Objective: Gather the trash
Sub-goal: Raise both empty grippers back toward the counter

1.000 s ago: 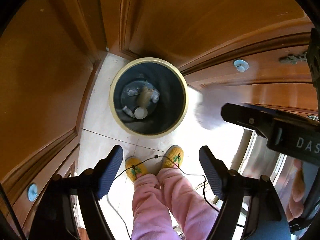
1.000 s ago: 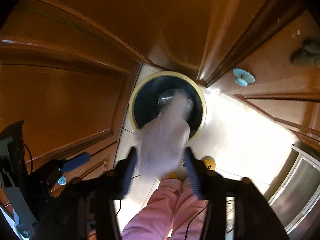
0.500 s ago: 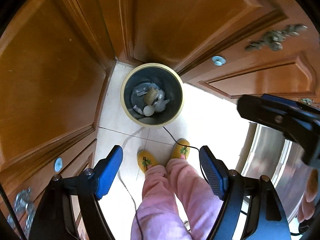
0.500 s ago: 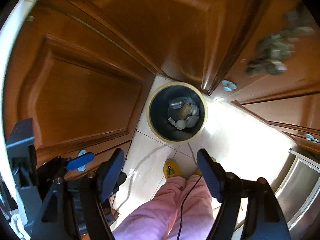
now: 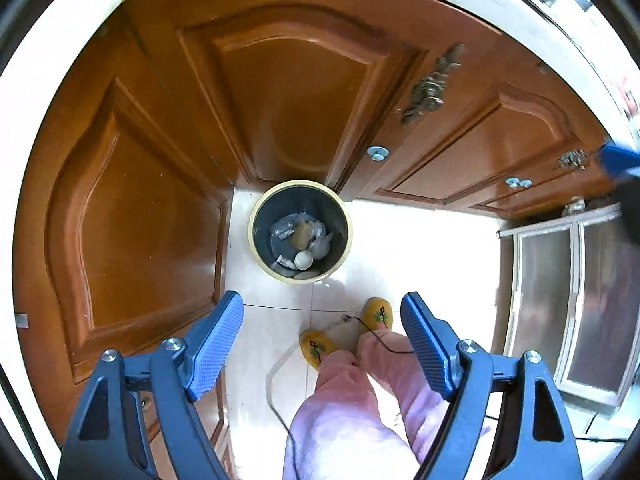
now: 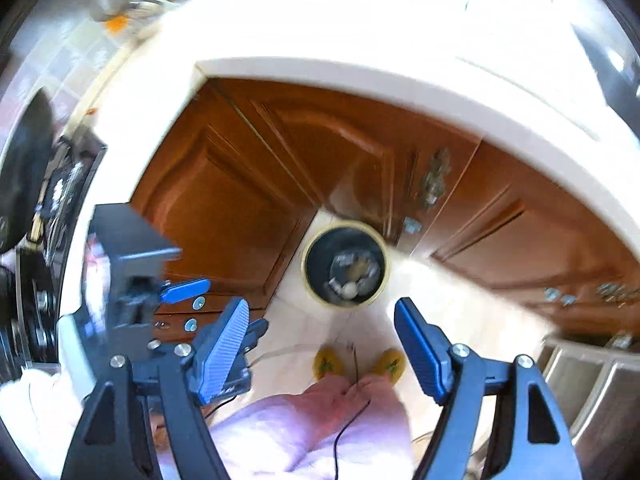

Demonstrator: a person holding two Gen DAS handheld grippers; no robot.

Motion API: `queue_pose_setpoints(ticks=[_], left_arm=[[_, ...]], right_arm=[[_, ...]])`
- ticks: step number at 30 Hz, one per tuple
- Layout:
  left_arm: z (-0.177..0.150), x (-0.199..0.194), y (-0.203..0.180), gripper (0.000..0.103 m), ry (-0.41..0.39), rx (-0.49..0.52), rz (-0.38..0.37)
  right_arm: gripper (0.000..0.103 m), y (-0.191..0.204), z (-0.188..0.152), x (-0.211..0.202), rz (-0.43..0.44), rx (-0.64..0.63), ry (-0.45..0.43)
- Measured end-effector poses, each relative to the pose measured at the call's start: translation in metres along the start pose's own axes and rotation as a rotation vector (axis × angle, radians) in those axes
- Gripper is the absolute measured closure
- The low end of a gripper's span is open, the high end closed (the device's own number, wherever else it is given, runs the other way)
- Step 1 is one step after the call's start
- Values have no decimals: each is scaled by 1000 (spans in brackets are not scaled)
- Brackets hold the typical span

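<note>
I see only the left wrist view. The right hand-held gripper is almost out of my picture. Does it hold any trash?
Observer: No. In the right wrist view the right hand-held gripper is open, with nothing between its fingers.
Operator: Is there more trash on the counter? I see only its edge.
Observer: The top of the counter shows there, but blurred. An orange bit lies at its far left; I cannot tell what it is.
</note>
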State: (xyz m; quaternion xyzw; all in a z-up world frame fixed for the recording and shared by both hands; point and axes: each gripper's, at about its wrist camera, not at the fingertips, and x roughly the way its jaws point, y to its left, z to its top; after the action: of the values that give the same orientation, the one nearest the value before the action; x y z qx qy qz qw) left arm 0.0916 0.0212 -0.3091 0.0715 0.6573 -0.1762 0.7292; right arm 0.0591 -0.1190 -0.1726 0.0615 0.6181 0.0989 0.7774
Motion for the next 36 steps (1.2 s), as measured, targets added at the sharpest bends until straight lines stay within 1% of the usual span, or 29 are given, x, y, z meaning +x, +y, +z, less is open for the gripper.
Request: queue_pose_setpoints(ticks=[2,5,7,11,12,17,19,21,22,25,27,29,32,34,36], left_arm=[[1,-8,-9,24,-13,21,-9],[7,-28,-24,24,-65,61,-23],[13,-43,-37,24,-103,88,-23],[29,-85,-61,24,-187,131,-60],[32,-90,-65,24,-201,141,-64],[48,-138,-88,23,-300,212,-65],[53,-156,-96,23,-336,226,-62],[62,-180,-104,20,-385,232,-64],[66,-189,-107,17,-401,231,-66],[83,-216,-112,15,-454,221,-78],[95,-227,-116,14,-477,212,-93],[109,-235,-115,11,-492,202,-90],[134,-237,-116,11,-497,183,-73],[147,-229,-112,11,-490,169,-65],[169,-220,-109,11,-480,144,-43]], right_arm=[[27,6,-6,-22,-27,-23,-40],[27,4,-18,-44,-58,-16,-90],[27,-5,-22,-56,-75,3,-116],[27,-22,-32,-88,-116,50,-185],[27,-26,-34,-93,-119,61,-198],[27,-51,-45,-128,-141,139,-269],[27,-57,-46,-136,-149,166,-289],[27,-65,-47,-144,-155,193,-304],[27,-70,-45,-148,-158,206,-307],[27,-81,-37,-162,-157,237,-320],[27,-90,-29,-170,-152,252,-329],[27,-99,-16,-176,-142,257,-340],[27,-115,10,-180,-133,256,-357],[27,-124,30,-179,-131,240,-374],[27,-137,53,-175,-134,219,-389]])
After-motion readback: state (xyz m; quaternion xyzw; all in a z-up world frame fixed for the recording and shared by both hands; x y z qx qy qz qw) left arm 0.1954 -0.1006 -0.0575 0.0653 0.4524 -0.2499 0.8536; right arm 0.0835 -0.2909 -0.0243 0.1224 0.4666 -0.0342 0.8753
